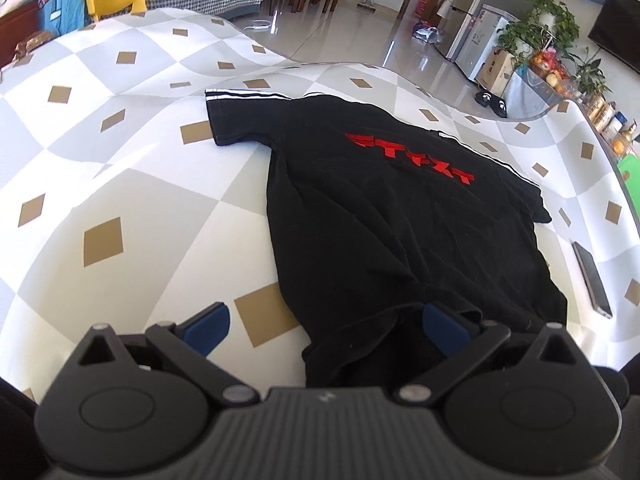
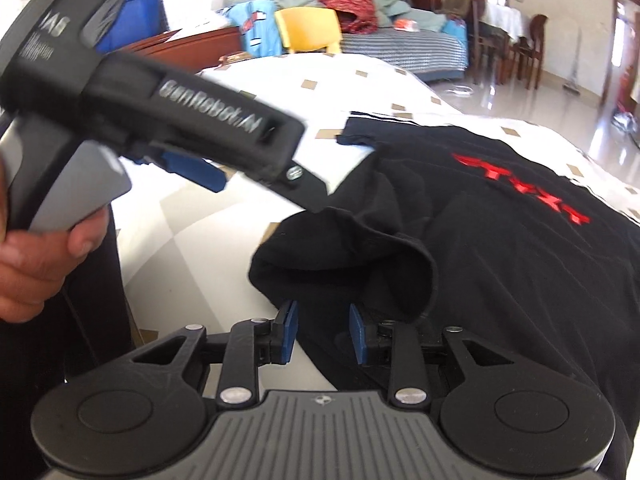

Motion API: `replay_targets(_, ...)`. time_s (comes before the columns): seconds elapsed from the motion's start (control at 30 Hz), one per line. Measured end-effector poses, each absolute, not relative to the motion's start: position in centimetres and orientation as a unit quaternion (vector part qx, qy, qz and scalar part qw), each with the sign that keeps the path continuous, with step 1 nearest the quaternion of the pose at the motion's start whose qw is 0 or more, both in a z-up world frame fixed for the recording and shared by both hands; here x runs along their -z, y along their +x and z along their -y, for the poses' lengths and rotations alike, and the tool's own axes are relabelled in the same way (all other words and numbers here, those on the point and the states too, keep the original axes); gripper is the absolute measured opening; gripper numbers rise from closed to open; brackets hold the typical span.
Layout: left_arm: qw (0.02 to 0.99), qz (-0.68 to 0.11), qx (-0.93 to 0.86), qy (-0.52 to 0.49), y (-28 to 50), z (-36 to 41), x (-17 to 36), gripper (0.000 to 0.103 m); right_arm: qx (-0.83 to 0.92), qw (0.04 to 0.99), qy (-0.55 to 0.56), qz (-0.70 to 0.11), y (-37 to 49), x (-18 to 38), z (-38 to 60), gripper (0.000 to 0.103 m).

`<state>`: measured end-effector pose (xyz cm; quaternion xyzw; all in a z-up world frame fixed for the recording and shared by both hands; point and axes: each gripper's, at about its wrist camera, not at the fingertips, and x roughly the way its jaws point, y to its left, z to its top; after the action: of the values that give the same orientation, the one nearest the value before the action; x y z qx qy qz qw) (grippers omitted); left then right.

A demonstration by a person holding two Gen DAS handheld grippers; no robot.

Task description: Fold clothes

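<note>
A black cotton T-shirt (image 1: 400,216) with a red chest print and white-striped sleeves lies flat, lightly creased, on the table's checked grey-white cloth (image 1: 120,184). The left gripper (image 1: 324,326) is spread wide, one blue pad over the hem's near corner, the other over cloth. The right gripper (image 2: 323,334), jaws half apart, straddles the rumpled hem edge. A hand (image 2: 36,256) grips the left tool's grey handle.
</note>
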<state>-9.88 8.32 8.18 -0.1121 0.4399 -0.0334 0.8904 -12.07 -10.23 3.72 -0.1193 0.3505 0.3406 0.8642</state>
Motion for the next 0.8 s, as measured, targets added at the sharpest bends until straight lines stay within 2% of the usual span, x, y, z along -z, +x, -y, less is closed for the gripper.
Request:
replay_targets(0.23,0.898,-0.435,0.039,-0.048,-10.5,-6.2,-8.0,0.103,-0.274,0.887,-0.089,-0.361,-11.9,-5.6,13.7,0.033)
replay_targets(0.57,0.896,-0.443,0.024,0.026,-9.8,-2.9,-5.8,0.103,-0.135,0.907,0.048,-0.395,-9.3,-6.0,18.8,0.037)
replay_targets(0.8,0.892,-0.449,-0.022,0.036,-8.5,-2.2,-4.1,0.103,-0.107,0.909,0.050,-0.400,-8.6,-5.3,19.0,0.039)
